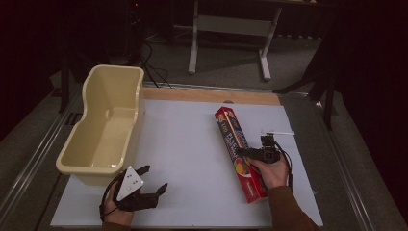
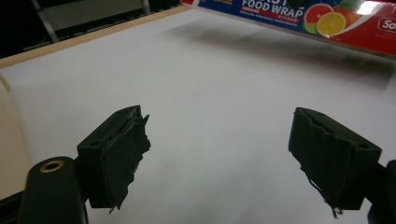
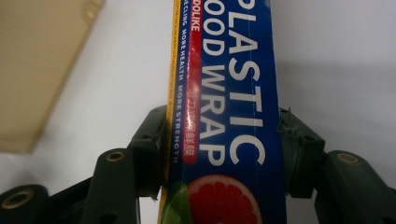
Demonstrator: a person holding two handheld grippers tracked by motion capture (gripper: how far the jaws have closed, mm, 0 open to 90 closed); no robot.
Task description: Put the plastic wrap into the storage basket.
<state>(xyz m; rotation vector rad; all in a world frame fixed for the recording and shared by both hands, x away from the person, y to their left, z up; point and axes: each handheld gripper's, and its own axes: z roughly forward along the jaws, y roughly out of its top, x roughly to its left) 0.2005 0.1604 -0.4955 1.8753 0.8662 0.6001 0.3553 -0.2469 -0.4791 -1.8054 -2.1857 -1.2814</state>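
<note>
A long red and blue box of plastic food wrap lies slantwise on the white board at right of centre. My right gripper is shut on its middle from the right side. In the right gripper view both black pads press the sides of the box. My left gripper rests near the board's front left with its jaws wide apart. Between its pads there is bare white board, and the box runs along the top of the left gripper view.
A deep cream plastic tub stands on the left edge of the white board, just beyond my left hand. A wooden strip runs along the board's far edge. A metal table frame stands on the floor behind.
</note>
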